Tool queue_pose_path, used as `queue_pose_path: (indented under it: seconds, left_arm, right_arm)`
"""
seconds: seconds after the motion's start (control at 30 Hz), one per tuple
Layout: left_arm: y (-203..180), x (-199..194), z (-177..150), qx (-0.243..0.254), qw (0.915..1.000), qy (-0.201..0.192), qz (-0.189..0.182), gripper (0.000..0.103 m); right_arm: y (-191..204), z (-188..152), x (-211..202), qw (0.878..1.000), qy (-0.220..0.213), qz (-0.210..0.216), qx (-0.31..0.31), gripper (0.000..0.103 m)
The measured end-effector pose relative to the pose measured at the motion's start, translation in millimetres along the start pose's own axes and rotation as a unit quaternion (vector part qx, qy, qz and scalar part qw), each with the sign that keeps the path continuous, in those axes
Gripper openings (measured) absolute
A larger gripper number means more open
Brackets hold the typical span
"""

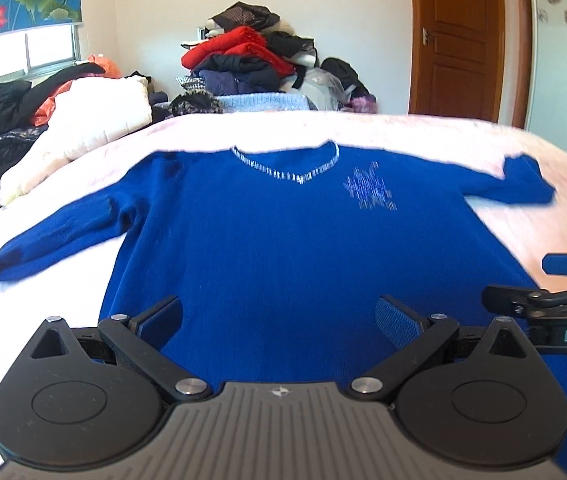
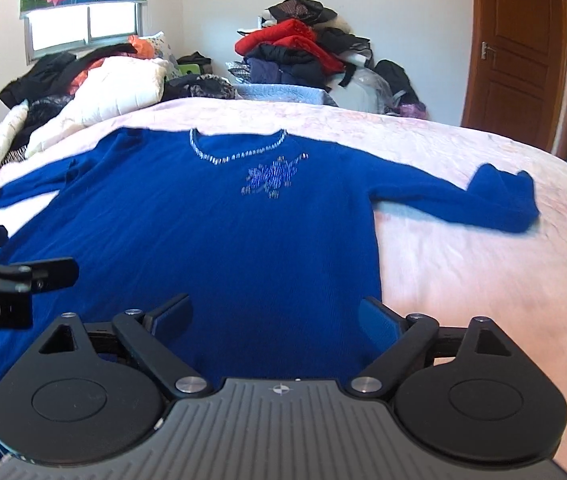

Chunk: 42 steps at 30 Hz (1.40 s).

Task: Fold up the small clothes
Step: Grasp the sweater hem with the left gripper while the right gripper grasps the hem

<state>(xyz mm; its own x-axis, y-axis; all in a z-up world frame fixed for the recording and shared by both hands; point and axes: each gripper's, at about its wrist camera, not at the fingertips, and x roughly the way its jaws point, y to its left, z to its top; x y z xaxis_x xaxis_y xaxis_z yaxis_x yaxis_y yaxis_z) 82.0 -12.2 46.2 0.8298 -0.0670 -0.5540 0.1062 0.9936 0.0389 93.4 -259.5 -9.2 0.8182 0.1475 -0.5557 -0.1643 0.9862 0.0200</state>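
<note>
A royal-blue sweater with a beaded V neckline and a beaded star on the chest lies flat, face up, on a pale pink bed, sleeves spread to both sides; it also shows in the right wrist view. My left gripper is open and empty, just above the sweater's lower left part. My right gripper is open and empty above the lower right part, near the side edge. The right gripper shows at the right edge of the left wrist view, and the left gripper at the left edge of the right wrist view.
The pink bedspread stretches right of the sweater. White quilts and dark clothes are heaped at the far left. A tall pile of clothes stands behind the bed. A wooden door is at the back right.
</note>
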Motion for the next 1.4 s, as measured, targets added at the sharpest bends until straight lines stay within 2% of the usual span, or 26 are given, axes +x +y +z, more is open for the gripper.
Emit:
queue_pose_path:
  seconds: [0.13,0.2,0.27,0.37,0.43,0.5,0.57,0.63,0.7,0.8,0.83,0.87,0.9,0.97,1.0,1.03,1.07,1.13,1.2,1.23,1.3,1.4]
  left_arm:
    - [4,24,33,-0.008,0.9999,-0.006,-0.003,0.103]
    - [4,37,52,-0.020,0.9996,-0.009,-0.018,0.103]
    - [3,50,69,-0.037,0.9985,-0.011,-0.038,0.103]
    - [-5,70,85,-0.065,0.9955,-0.003,-0.068,0.103]
    - [-13,83,91,-0.080,0.9938,0.004,-0.077,0.103]
    - [-22,96,93,-0.088,0.9923,0.015,-0.085,0.103]
    - [-35,109,93,-0.084,0.9915,0.029,-0.095,0.103]
    - [-47,119,93,-0.072,0.9911,0.041,-0.104,0.103]
    - [-58,128,97,-0.062,0.9903,0.046,-0.116,0.103]
    - [-67,136,110,-0.075,0.9834,0.041,-0.161,0.103]
    - [-69,139,115,-0.085,0.9797,0.040,-0.177,0.103]
    - [-71,142,119,-0.098,0.9760,0.040,-0.190,0.103]
    - [-72,145,124,-0.112,0.9719,0.041,-0.203,0.103]
    - [-78,152,134,-0.137,0.9615,0.040,-0.235,0.103]
    - [-82,158,140,-0.150,0.9539,0.042,-0.256,0.103]
    - [-87,165,148,-0.164,0.9429,0.052,-0.285,0.103]
    - [-93,175,157,-0.182,0.9268,0.070,-0.321,0.103]
    - [-109,193,173,-0.219,0.8865,0.104,-0.394,0.103]
    - [-133,211,186,-0.225,0.8489,0.132,-0.459,0.103]
    - [-147,219,191,-0.220,0.8367,0.146,-0.480,0.103]
    - [-173,239,192,-0.223,0.8265,0.178,-0.485,0.103]
    - [-198,269,182,-0.251,0.8116,0.233,-0.473,0.103]
  right_arm:
    - [-48,33,24,0.998,-0.023,0.010,0.050,0.091]
    - [-93,52,38,0.993,-0.040,0.005,0.112,0.091]
    - [-148,72,52,0.982,-0.058,-0.002,0.177,0.090]
    - [-222,94,72,0.971,-0.080,-0.039,0.221,0.087]
    - [-269,109,91,0.968,-0.076,-0.073,0.226,0.087]
    - [-307,117,116,0.969,-0.045,-0.091,0.226,0.086]
    - [-340,118,143,0.963,-0.019,-0.105,0.247,0.083]
    - [-366,114,165,0.956,-0.004,-0.109,0.273,0.076]
    - [-382,111,179,0.950,0.006,-0.088,0.301,0.070]
    - [-394,109,199,0.943,0.027,-0.054,0.326,0.054]
    - [-395,110,203,0.944,0.028,-0.055,0.323,0.041]
    - [-394,111,206,0.946,0.029,-0.054,0.317,0.034]
    - [-396,114,206,0.948,0.032,-0.046,0.315,0.013]
    - [-394,114,199,0.950,0.028,-0.021,0.311,0.011]
    - [-388,114,192,0.954,0.017,-0.023,0.298,0.011]
    - [-380,115,186,0.960,0.007,-0.030,0.278,0.011]
    - [-368,115,176,0.968,-0.009,-0.040,0.250,0.011]
    - [-330,115,153,0.986,-0.041,-0.059,0.154,0.011]
    - [-277,107,130,0.994,-0.071,-0.080,0.030,0.011]
    - [-251,101,121,0.992,-0.085,-0.090,-0.028,0.010]
    - [-204,85,108,0.979,-0.109,-0.110,-0.135,0.010]
    - [-149,60,98,0.944,-0.126,-0.138,-0.272,0.008]
